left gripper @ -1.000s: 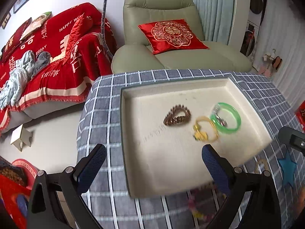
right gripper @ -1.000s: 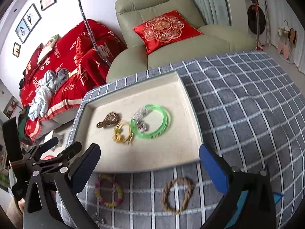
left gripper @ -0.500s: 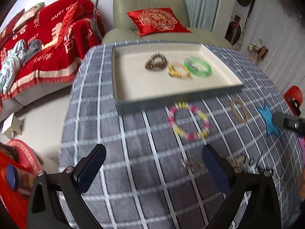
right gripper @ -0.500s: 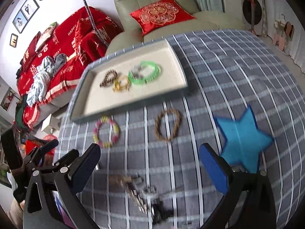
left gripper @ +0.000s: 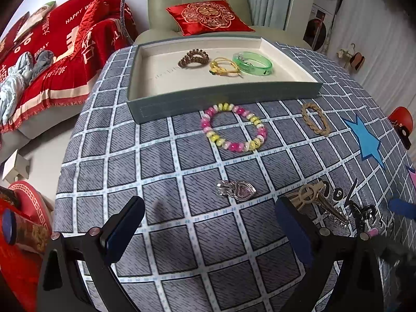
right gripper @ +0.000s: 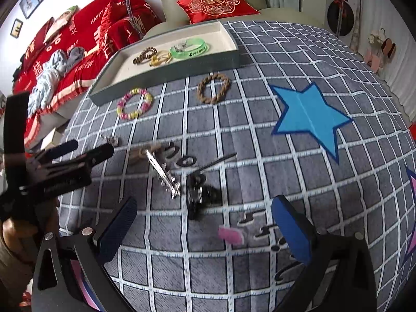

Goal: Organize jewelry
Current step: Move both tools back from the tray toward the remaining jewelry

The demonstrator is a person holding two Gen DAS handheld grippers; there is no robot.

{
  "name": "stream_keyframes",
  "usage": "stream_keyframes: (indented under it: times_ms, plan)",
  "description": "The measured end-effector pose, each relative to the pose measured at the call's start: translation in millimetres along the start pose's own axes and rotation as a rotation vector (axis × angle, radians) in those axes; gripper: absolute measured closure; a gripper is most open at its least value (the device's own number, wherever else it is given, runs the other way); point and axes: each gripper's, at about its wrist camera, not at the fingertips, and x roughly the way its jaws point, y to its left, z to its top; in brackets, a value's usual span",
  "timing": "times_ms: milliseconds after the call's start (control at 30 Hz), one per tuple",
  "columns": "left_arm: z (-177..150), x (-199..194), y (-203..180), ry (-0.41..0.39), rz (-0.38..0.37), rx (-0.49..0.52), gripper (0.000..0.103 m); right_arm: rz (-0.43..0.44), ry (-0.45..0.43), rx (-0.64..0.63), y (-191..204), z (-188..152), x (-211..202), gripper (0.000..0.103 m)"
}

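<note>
A grey tray (left gripper: 226, 97) (right gripper: 166, 76) at the far side of the table holds a brown coil tie (left gripper: 193, 57), a yellow bracelet (left gripper: 224, 68) and a green bangle (left gripper: 252, 63) (right gripper: 188, 49). On the cloth lie a pink-and-yellow bead bracelet (left gripper: 234, 127) (right gripper: 134, 103), a brown braided bracelet (left gripper: 316, 119) (right gripper: 214, 88), a silver heart clip (left gripper: 236, 189), a long silver clip (right gripper: 162, 174) (left gripper: 330, 209) and black clips (right gripper: 202, 193). My left gripper (left gripper: 208, 230) is open just short of the heart clip. My right gripper (right gripper: 202, 230) is open near the black clips.
The table wears a grey checked cloth with a blue star (right gripper: 309, 115) (left gripper: 368, 140). A green armchair with a red cushion (left gripper: 208, 17) stands behind the tray. A red-covered sofa (left gripper: 46, 52) is at the left. My left gripper's body (right gripper: 54, 171) shows at the left of the right wrist view.
Both grippers have pulled back from above the tray toward the near side of the table and lowered. The loose pieces on the cloth have come into view. Both stay open and empty.
</note>
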Motion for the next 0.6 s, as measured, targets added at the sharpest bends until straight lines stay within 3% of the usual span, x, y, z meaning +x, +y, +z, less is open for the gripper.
stream_keyframes:
  times_ms: [333,533,600]
  plan:
    - [2,9,-7,0.006,0.003,0.005,0.0,-0.035,0.016,0.023,0,-11,12,0.003]
    - [1,13,-10,0.002,0.013,0.014,0.0,-0.072,0.004,-0.002,6,-9,16,0.019]
    - [1,12,-11,-0.009,0.015,0.019,0.004,-0.101,-0.003,-0.03,10,-8,16,0.03]
